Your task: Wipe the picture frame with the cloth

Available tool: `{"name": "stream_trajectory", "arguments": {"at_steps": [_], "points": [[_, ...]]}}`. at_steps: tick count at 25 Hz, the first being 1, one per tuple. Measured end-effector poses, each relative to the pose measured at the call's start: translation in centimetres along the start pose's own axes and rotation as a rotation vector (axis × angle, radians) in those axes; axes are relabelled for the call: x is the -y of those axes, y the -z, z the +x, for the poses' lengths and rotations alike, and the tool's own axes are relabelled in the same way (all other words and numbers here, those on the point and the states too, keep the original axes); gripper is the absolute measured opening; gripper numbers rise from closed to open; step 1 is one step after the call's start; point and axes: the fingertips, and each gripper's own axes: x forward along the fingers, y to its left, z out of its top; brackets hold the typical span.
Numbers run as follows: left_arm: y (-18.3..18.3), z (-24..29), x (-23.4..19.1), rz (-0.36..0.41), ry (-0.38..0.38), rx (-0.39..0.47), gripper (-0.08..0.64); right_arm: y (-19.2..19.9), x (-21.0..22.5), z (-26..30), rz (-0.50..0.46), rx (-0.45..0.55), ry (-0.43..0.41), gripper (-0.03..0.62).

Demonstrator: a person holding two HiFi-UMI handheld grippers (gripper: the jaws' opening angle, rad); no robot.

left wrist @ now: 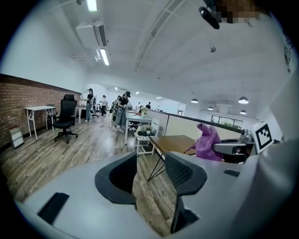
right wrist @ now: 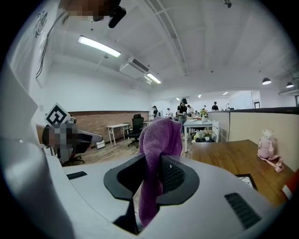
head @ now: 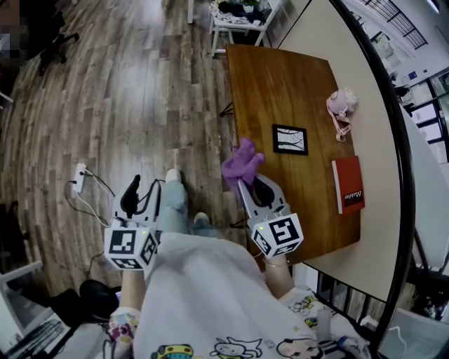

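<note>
A small black picture frame lies flat on the brown wooden table; its corner shows in the right gripper view. My right gripper hovers over the table's near left edge, shut on a purple cloth that bunches up above the jaws. That cloth also appears at the right of the left gripper view. My left gripper hangs over the wooden floor, well left of the table. Its jaws stand apart with nothing between them.
A pink plush toy and a red book lie on the table's right side. A white cart stands beyond the table's far end. A power strip with cables lies on the floor at left. Several people stand far off.
</note>
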Motion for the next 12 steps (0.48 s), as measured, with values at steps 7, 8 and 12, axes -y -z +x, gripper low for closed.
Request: {"name": "stream_trajectory", "arguments": {"at_steps": [7, 8, 12], "points": [[-3.3, 6.9, -4.5, 0.007, 0.064, 0.000, 0.199, -1.7, 1.1, 7.8, -0.007, -0.025, 0.030, 0.066], [-3.8, 8.0, -5.2, 0.011, 0.075, -0.003, 0.201, -2.1, 1.4, 8.9, -0.006, -0.023, 0.037, 0.066], [-6.2, 12.4, -7.6, 0.022, 0.107, 0.002, 0.209, -3.6, 3.0, 13.0, -0.007, -0.010, 0.065, 0.066]]}}
